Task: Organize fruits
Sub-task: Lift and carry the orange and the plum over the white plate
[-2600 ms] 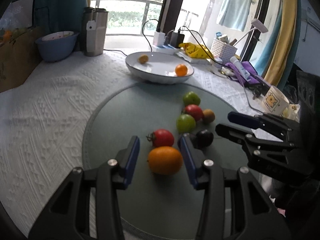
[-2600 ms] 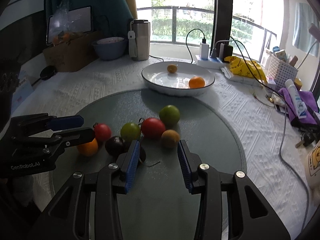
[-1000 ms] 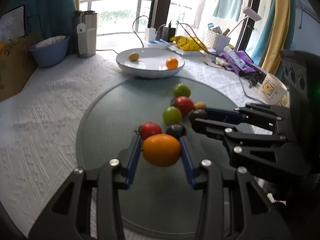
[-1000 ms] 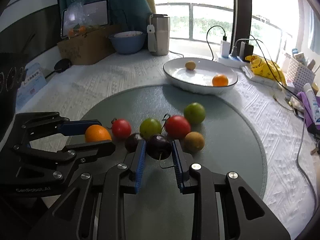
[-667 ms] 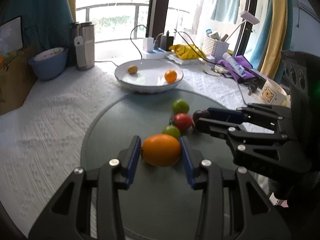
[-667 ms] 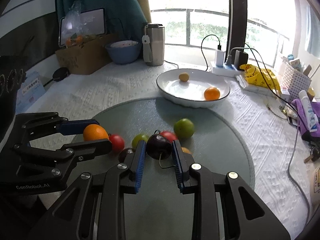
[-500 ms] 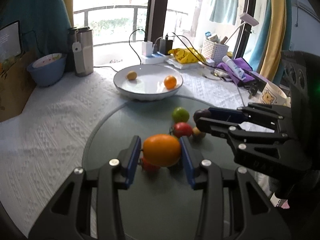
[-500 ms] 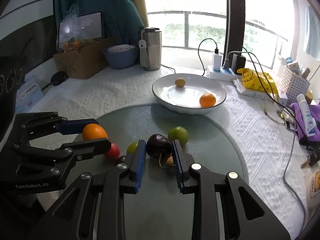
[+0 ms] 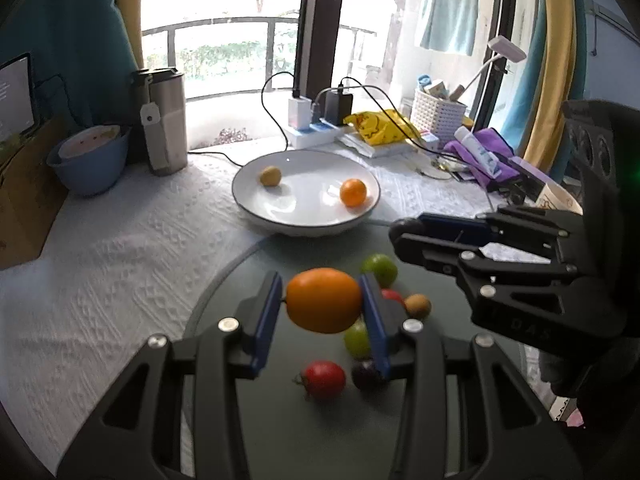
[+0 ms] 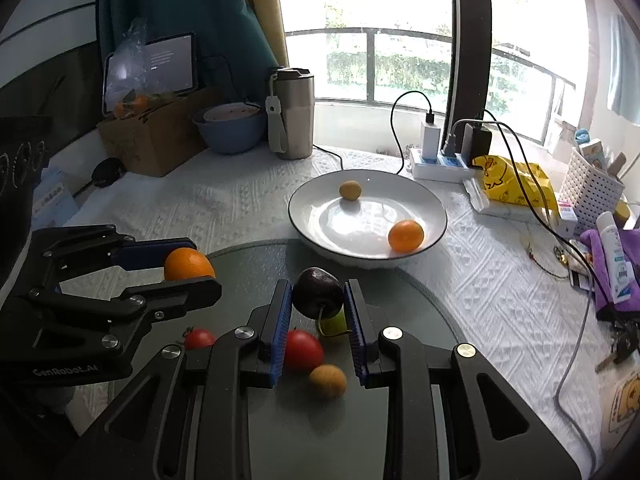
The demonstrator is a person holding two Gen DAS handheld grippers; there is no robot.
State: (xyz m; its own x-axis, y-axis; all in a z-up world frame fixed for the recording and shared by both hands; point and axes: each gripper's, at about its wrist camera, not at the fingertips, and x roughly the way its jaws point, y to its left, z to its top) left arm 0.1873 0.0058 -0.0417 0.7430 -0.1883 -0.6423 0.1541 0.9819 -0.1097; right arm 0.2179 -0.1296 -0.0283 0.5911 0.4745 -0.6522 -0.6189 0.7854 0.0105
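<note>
My left gripper (image 9: 323, 302) is shut on an orange fruit (image 9: 324, 300), held in the air above the round grey mat (image 9: 280, 420); it also shows in the right wrist view (image 10: 188, 264). My right gripper (image 10: 318, 300) is shut on a dark purple plum (image 10: 318, 292), lifted over the mat, short of the white bowl (image 10: 400, 256). The bowl (image 9: 256, 216) holds a small orange (image 9: 353, 192) and a yellowish fruit (image 9: 270, 176). On the mat lie a red tomato (image 9: 324, 378), green fruits (image 9: 380, 266), a small brown fruit (image 9: 417, 306) and a dark fruit (image 9: 366, 376).
A steel tumbler (image 10: 290, 114), a blue bowl (image 10: 230, 126) and a cardboard box (image 10: 156, 136) stand at the back left. A power strip with cables (image 10: 440, 160), a yellow bag (image 10: 512, 184), a white basket (image 10: 590, 188) and purple cloth (image 10: 616, 268) crowd the right side.
Both grippers closed on their fruits, the left on the orange and the right on the plum, lifted them off the mat and moved them forward towards the white bowl.
</note>
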